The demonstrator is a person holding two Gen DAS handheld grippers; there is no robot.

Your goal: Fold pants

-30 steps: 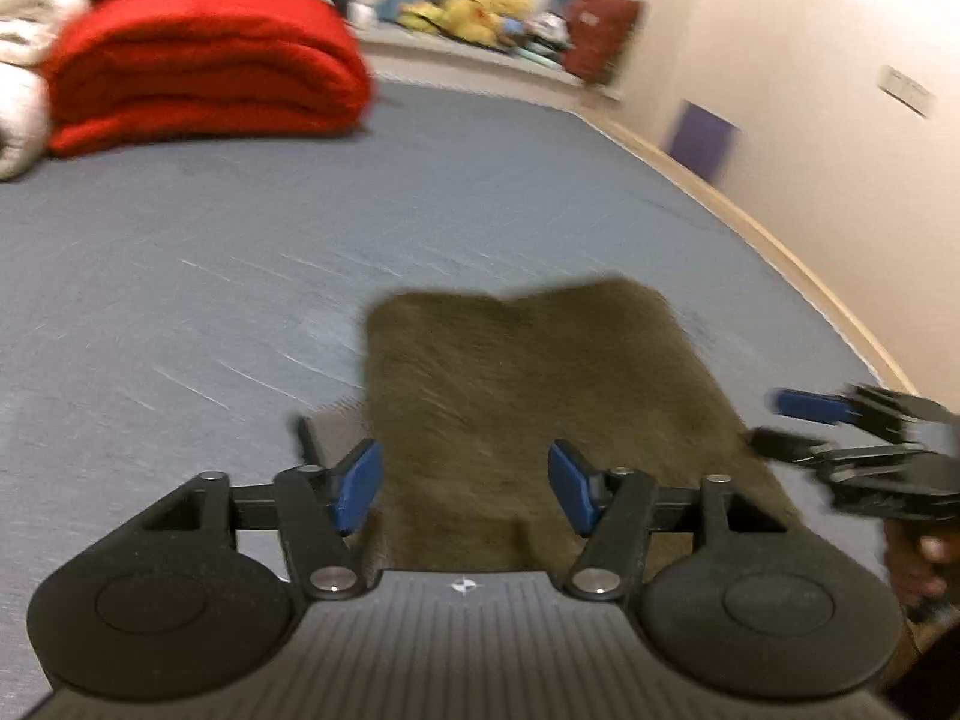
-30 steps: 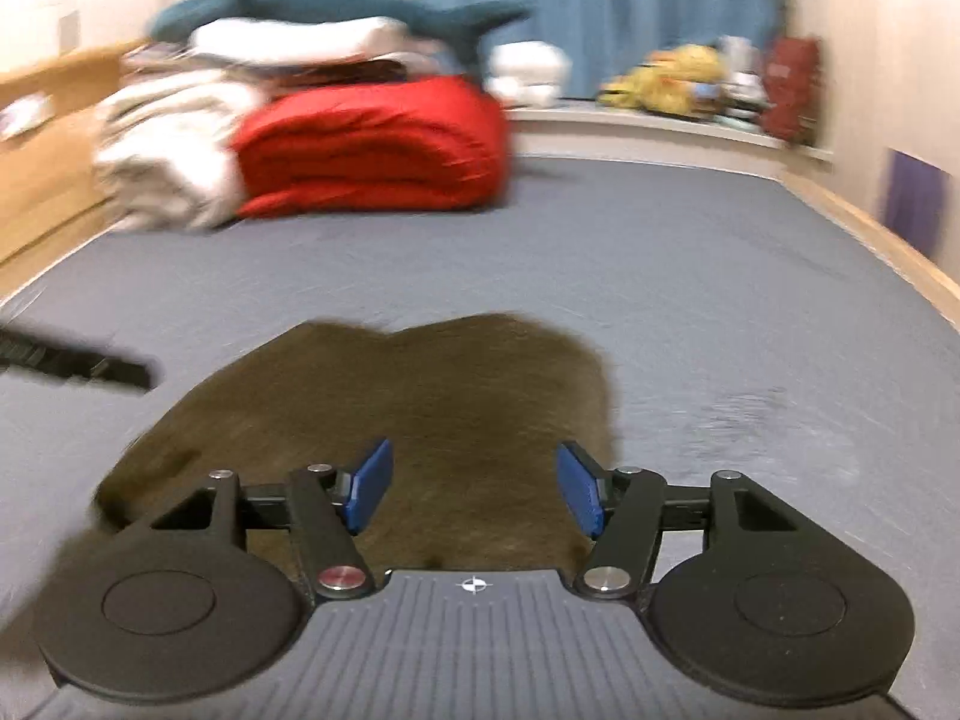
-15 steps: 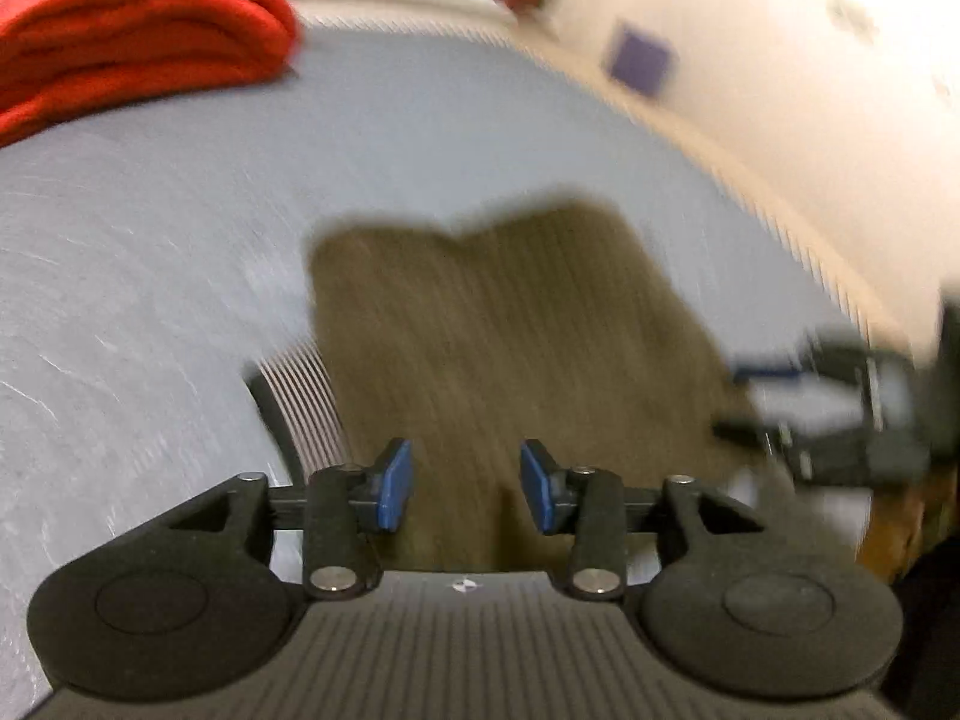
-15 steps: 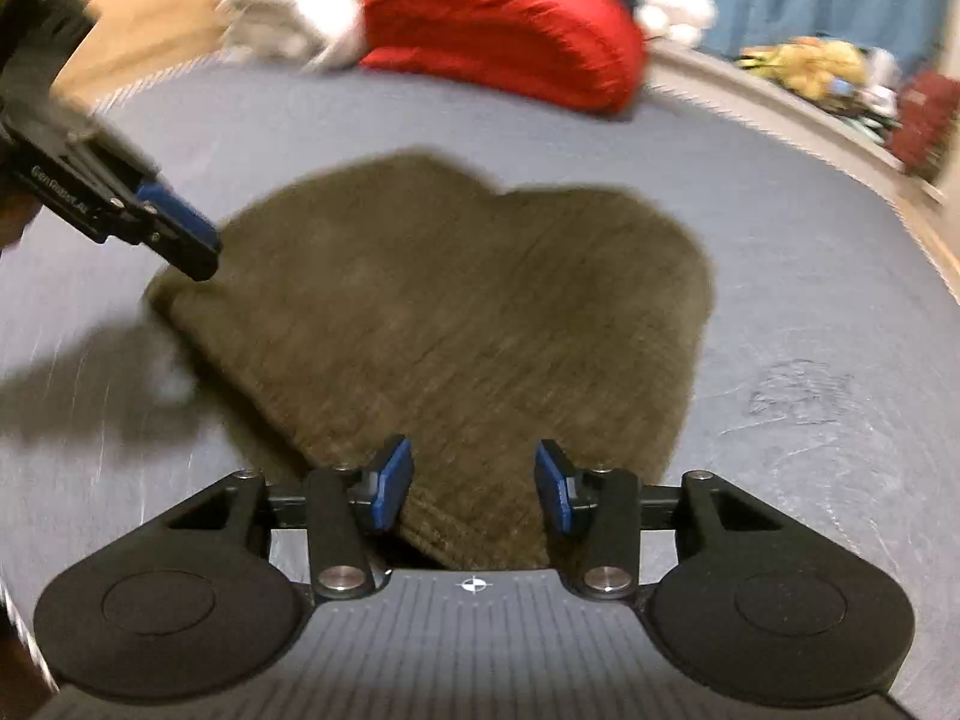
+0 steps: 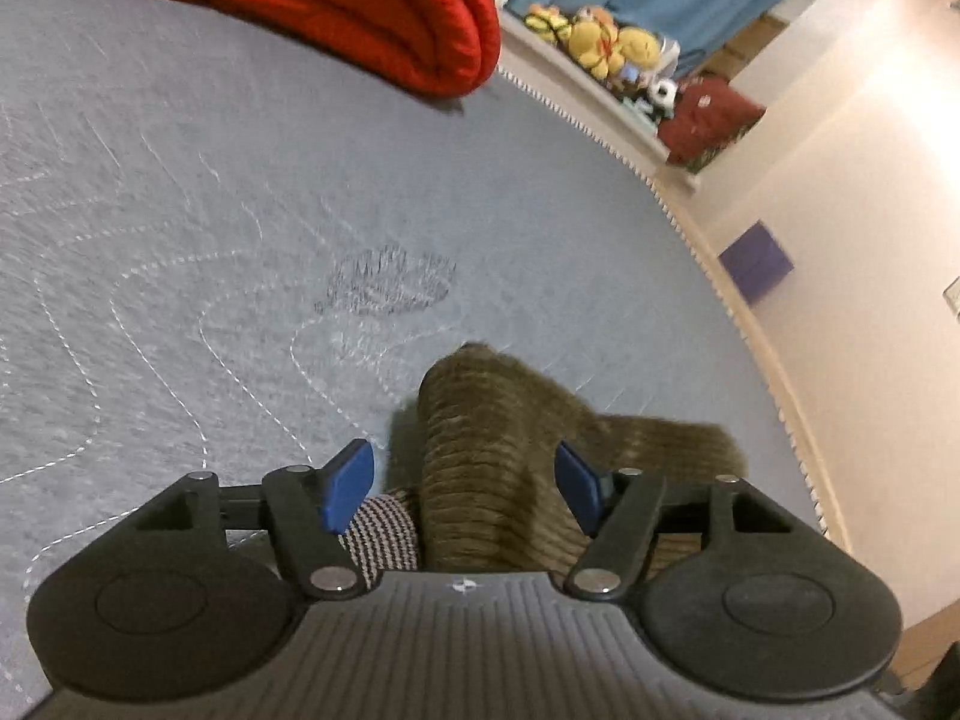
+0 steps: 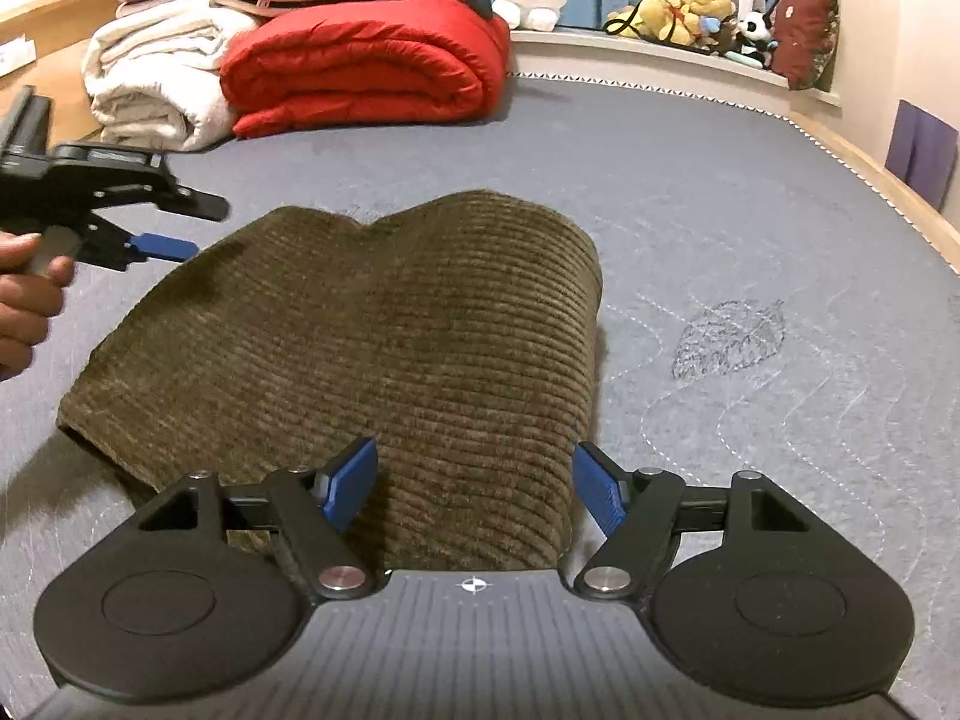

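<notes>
The brown corduroy pants (image 6: 384,330) lie folded into a compact rectangle on the blue-grey quilted bed (image 6: 690,192). My right gripper (image 6: 474,483) is open and empty, just above the near edge of the pants. In the left wrist view the pants (image 5: 498,456) lie under and ahead of my left gripper (image 5: 465,483), which is open and empty; a striped lining (image 5: 378,531) shows at the near left edge. The left gripper also shows in the right wrist view (image 6: 162,246), at the left side of the pants, held in a hand.
A red folded duvet (image 6: 360,72) and white towels (image 6: 156,78) are stacked at the head of the bed. Plush toys (image 6: 684,12) and a red cushion (image 6: 801,30) sit on the far ledge. A wooden rail (image 6: 888,192) and wall border the right side.
Both grippers' fingers narrowed half a second ago and are wide open again now. The left gripper swung to the left side of the pants, its view turning toward the far right corner.
</notes>
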